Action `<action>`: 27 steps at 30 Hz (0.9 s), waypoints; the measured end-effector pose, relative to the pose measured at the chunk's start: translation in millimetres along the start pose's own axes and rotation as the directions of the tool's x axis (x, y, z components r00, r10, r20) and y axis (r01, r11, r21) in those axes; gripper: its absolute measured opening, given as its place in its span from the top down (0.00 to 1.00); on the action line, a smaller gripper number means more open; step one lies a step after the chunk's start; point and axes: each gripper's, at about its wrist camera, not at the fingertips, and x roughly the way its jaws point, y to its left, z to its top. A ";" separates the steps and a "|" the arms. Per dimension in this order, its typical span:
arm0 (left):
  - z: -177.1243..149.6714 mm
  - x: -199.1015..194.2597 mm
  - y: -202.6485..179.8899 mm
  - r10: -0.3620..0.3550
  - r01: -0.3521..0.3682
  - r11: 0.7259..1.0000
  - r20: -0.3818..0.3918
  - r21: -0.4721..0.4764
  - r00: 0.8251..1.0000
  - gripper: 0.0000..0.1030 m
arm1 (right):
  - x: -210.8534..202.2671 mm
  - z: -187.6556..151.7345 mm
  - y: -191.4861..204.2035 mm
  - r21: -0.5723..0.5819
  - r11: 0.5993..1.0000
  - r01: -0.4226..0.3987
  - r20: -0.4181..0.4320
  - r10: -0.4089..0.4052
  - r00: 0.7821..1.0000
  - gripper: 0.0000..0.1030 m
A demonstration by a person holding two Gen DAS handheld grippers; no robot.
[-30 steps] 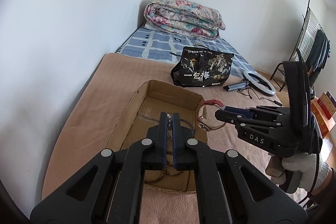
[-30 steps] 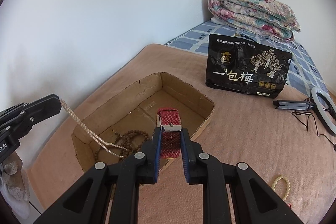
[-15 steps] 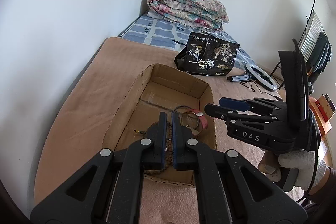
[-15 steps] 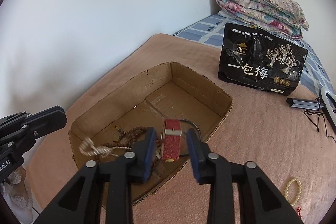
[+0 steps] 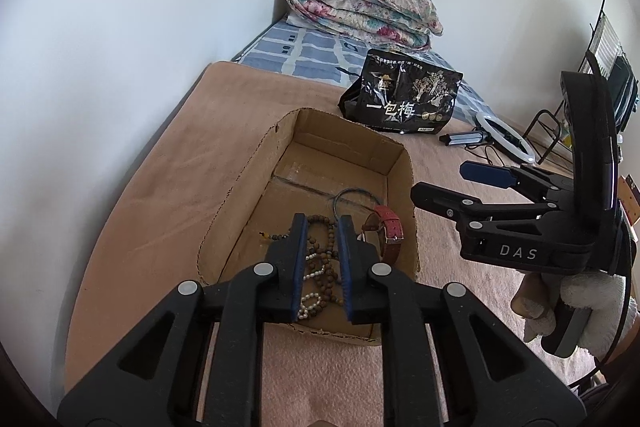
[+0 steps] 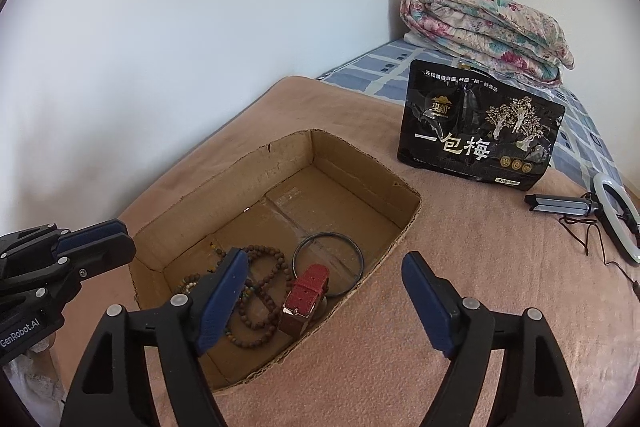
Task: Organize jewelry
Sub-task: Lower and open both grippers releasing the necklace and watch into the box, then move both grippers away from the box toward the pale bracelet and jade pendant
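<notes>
Both tongs are empty and hover above the cardboard box [image 6: 276,219]: the right tongs [image 6: 324,291] stand wide apart over the box's near right corner, and the left tongs [image 5: 322,259] are parted by a narrow gap over its near end, with nothing between the blue pads. Inside the box, the red watch strap [image 6: 306,293] lies at the near right wall, its long axis running from the buckle end nearest the right camera away toward the far end of the box, tilted slightly right; in the left view it leans against the right wall. Just beyond it lies a thin dark bangle [image 6: 328,264], flat on the box floor and overlapping the strap's far end. To the left of the strap, a brown bead strand [image 6: 260,291] lies coiled in loops, and a pale pearl-like chain [image 5: 312,283] lies piled among the beads at the near end. One second ago the right tongs were clamped on the strap above the box and the left tongs held the pale chain hanging into it; half a second ago the right tongs had begun parting around the strap; now both pieces rest on the box floor. The box sits on a tan blanket [image 6: 480,307] covering the bed, with a black snack bag [image 6: 476,135] standing beyond it.
</notes>
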 end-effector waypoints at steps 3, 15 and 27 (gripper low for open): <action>-2.3 -0.2 -5.3 -0.008 0.008 1.000 -0.006 0.012 1.000 0.87 | -8.2 -1.3 -3.5 -0.007 1.000 0.025 0.017 -0.025 1.000 0.12; -10.3 -5.5 -29.6 -0.040 0.040 0.999 0.001 0.035 0.999 0.56 | -35.2 -14.0 -30.8 0.008 0.997 0.077 0.036 -0.077 0.996 0.10; -20.1 -0.5 -67.6 -0.085 0.087 0.994 -0.026 0.069 0.996 0.56 | -72.8 -42.3 -79.1 0.052 0.989 0.138 0.053 -0.141 0.989 0.06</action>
